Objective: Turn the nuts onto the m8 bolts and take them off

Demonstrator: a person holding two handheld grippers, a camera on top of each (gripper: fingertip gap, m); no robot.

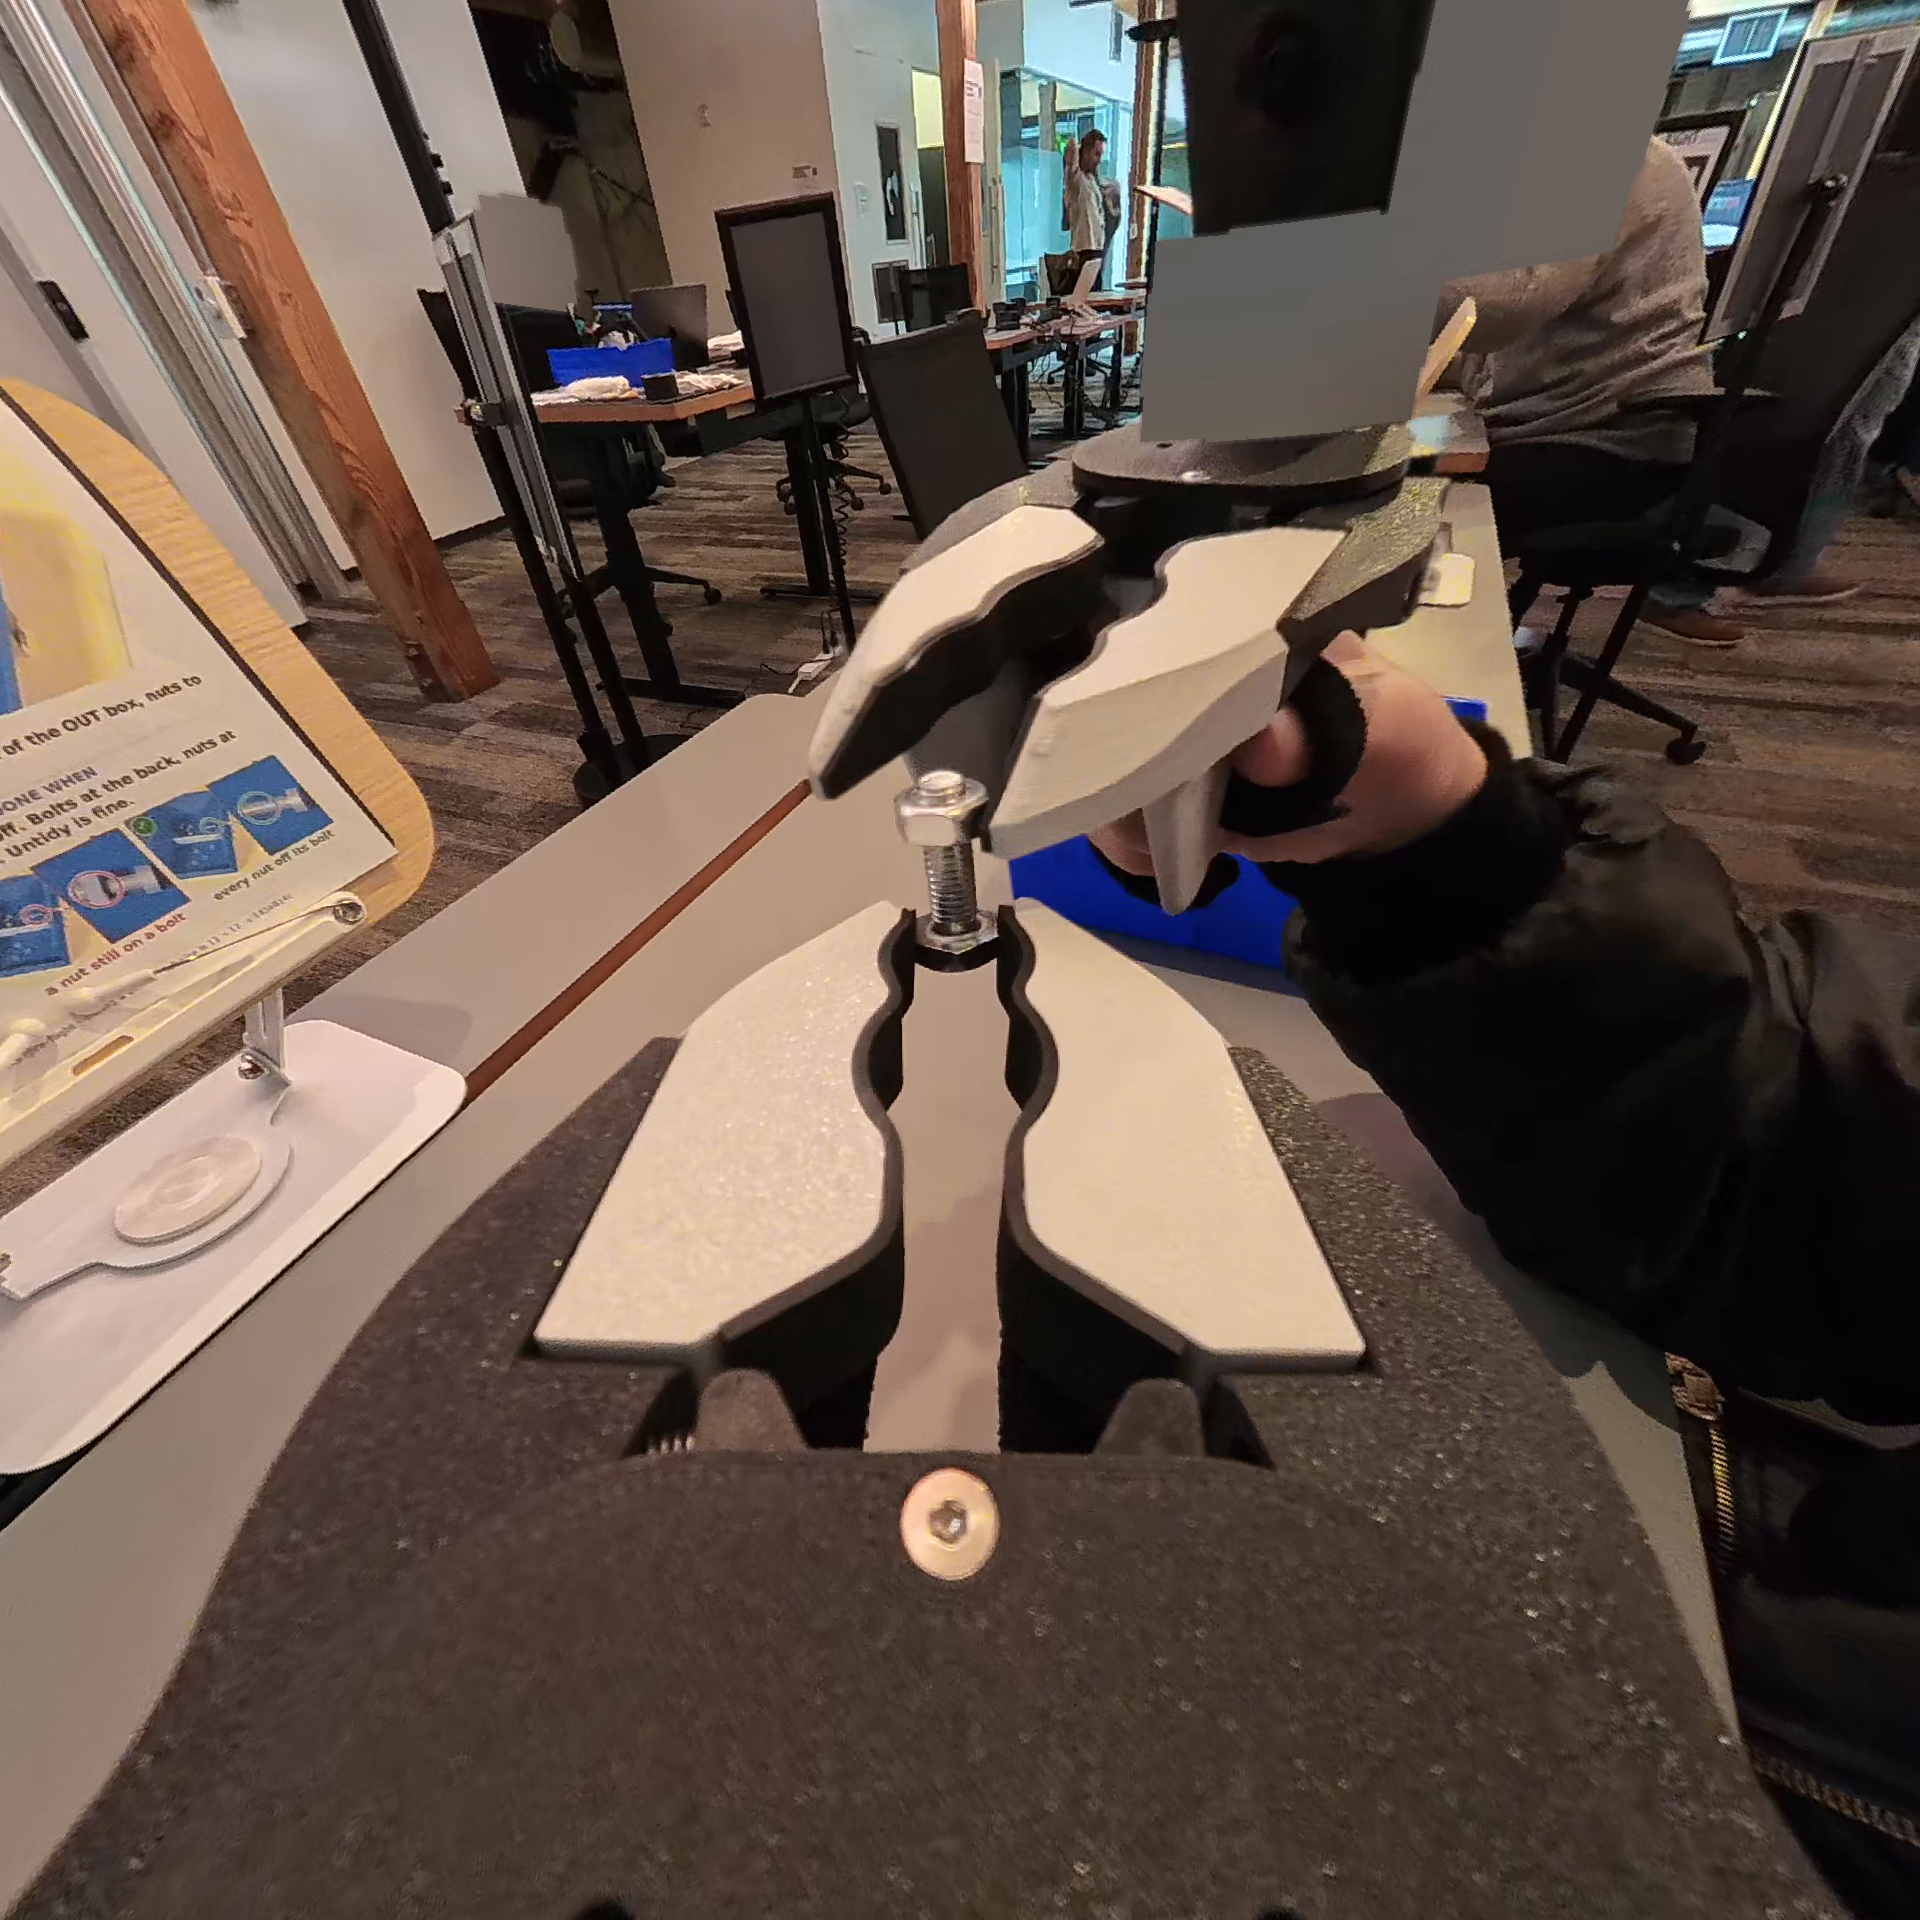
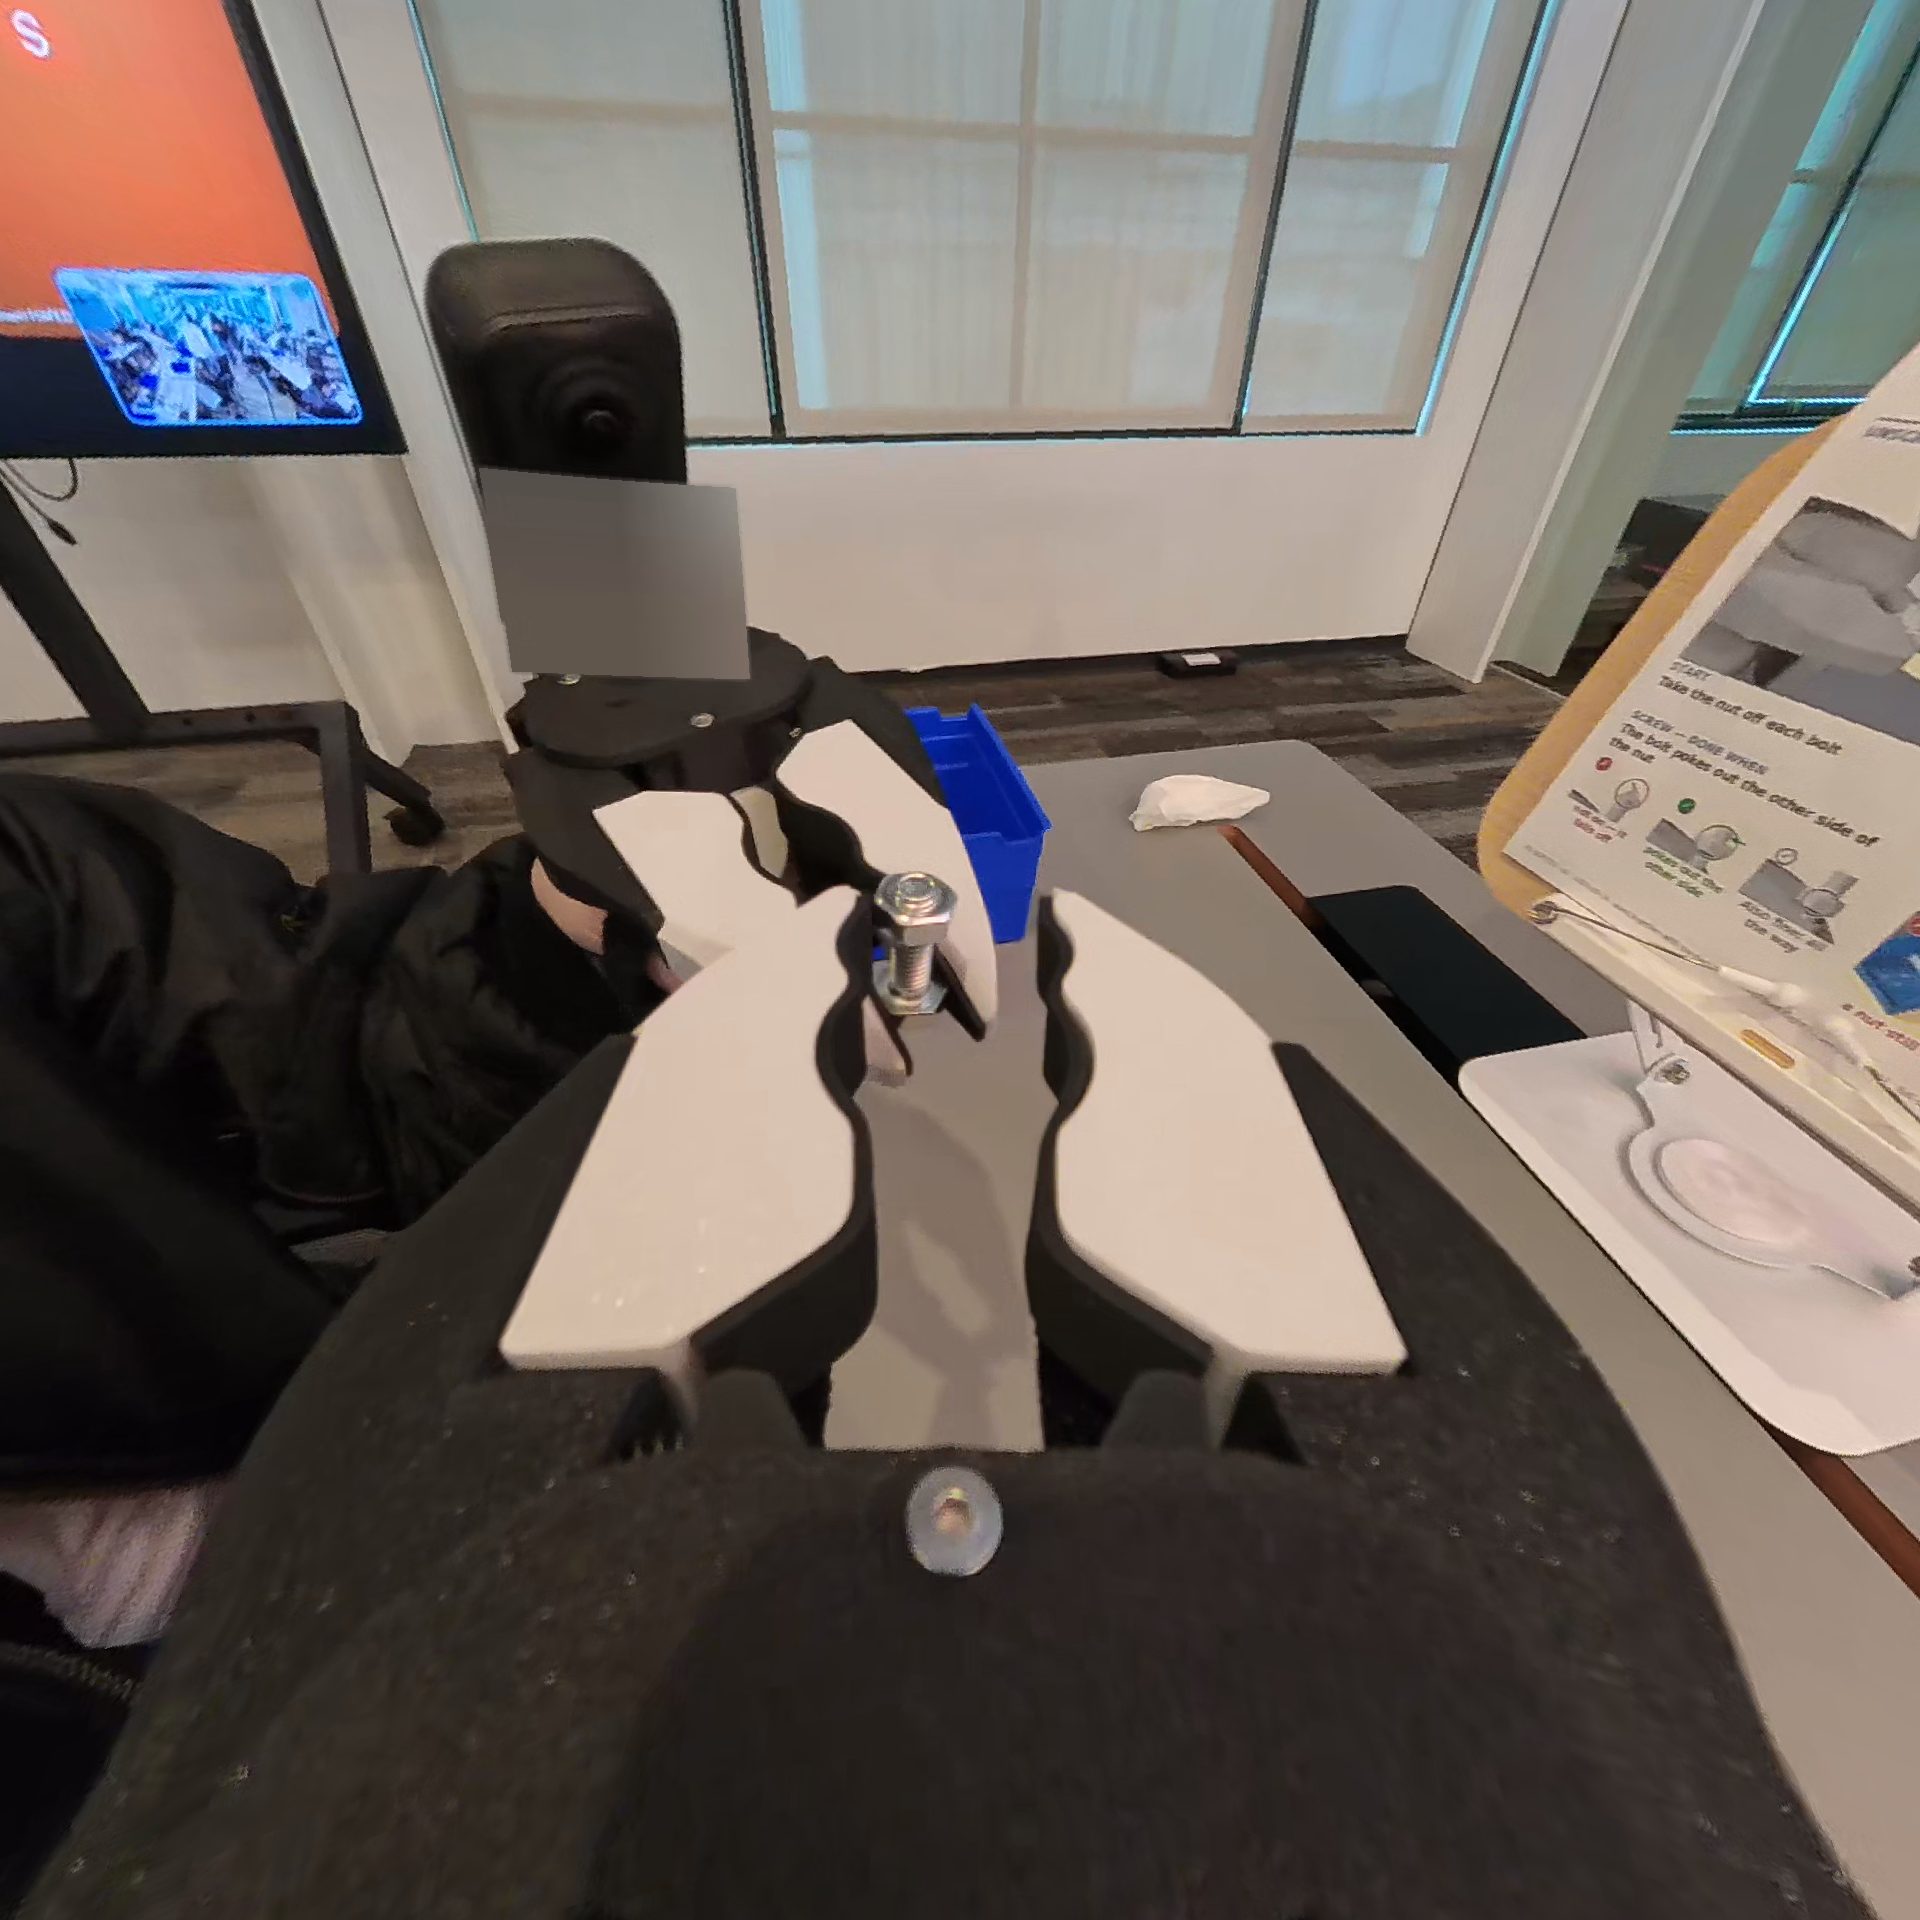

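Note:
A silver bolt [image 1: 948,883] stands upright, with a silver nut [image 1: 940,810] near the top of its thread. My left gripper [image 1: 956,925] is shut on the bolt's hex head at its fingertips. My right gripper [image 1: 914,800] comes down from above with its jaws apart around the nut. In the right wrist view the nut [image 2: 914,899] sits beside my right gripper's [image 2: 951,914] left finger [image 2: 831,935], with a clear gap to the other finger. The bolt [image 2: 912,961] stands below the nut, its head held in the left gripper [image 2: 930,1013].
A blue bin [image 2: 987,821] stands on the grey table [image 2: 1143,831] behind the grippers. An instruction board on a white stand [image 2: 1714,831] is at the right. A crumpled white tissue [image 2: 1195,802] and a black pad [image 2: 1434,966] lie on the table. The tips of both grippers are at nearly the same place.

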